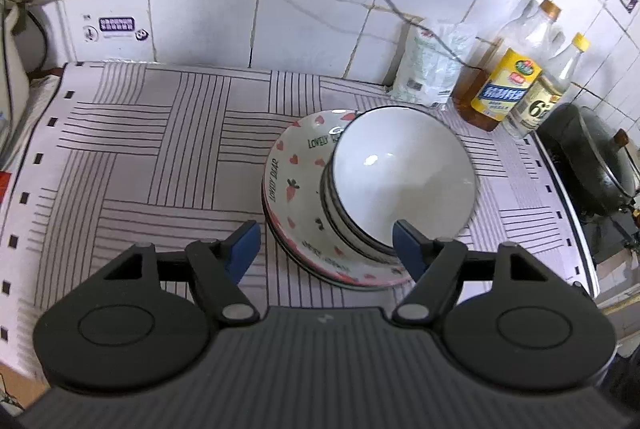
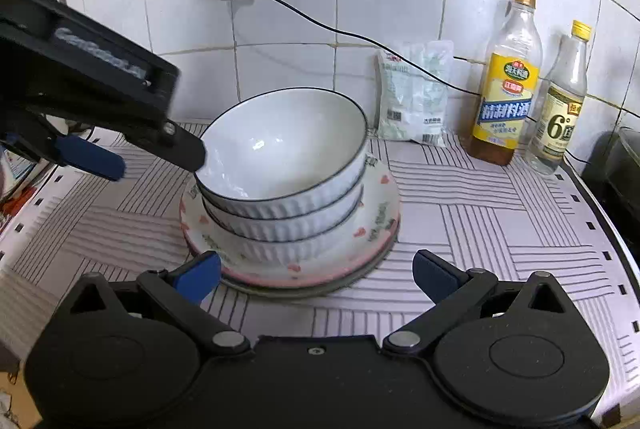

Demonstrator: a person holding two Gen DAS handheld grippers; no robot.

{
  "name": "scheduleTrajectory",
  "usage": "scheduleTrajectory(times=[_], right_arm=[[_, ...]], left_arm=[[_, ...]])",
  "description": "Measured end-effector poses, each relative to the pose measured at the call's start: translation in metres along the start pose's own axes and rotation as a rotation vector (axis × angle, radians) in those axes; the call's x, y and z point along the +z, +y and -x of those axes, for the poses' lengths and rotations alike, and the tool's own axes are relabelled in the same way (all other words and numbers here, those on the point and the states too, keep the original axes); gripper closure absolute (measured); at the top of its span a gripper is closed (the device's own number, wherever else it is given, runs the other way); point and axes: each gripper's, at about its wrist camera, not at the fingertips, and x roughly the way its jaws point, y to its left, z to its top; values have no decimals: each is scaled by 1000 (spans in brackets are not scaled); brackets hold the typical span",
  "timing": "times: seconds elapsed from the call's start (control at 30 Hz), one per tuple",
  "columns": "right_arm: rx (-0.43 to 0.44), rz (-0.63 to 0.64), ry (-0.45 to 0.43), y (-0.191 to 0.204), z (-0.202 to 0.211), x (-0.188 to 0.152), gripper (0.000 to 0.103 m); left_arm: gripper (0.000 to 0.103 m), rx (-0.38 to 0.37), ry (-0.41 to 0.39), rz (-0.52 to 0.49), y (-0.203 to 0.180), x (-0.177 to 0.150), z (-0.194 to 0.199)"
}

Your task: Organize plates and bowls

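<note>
Three white ribbed bowls with dark rims [image 2: 280,149] sit nested on a stack of plates printed with hearts and carrots [image 2: 376,229], in the middle of a striped mat [image 2: 500,229]. In the left wrist view the top bowl [image 1: 400,173] sits right of centre on the plates [image 1: 296,181]. My left gripper [image 1: 326,249] hangs open above the near side of the stack, with nothing between its blue pads. Seen from the right wrist, the left gripper [image 2: 156,165] is at the bowls' left rim. My right gripper [image 2: 316,275] is open in front of the plates, holding nothing.
Two bottles [image 2: 508,85] and a white bag [image 2: 416,97] stand against the tiled wall at the back right. A dark lidded pot [image 1: 596,157] sits on the stove to the right. A charger cable [image 2: 320,25] runs from the wall socket down past the bottles.
</note>
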Motion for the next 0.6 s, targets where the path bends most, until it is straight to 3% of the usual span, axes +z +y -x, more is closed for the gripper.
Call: scheduleTrajectory(times=[0.27, 0.4, 0.6], right_arm=[[-68, -91, 27, -29, 43, 5, 0], [-130, -90, 53, -42, 62, 11, 0], [-137, -49, 87, -47, 98, 18, 0]], left_arm=[[18, 59, -48, -44, -24, -15, 58], [10, 88, -53, -87, -37, -24, 83], [2, 143, -88, -112, -50, -36, 113]])
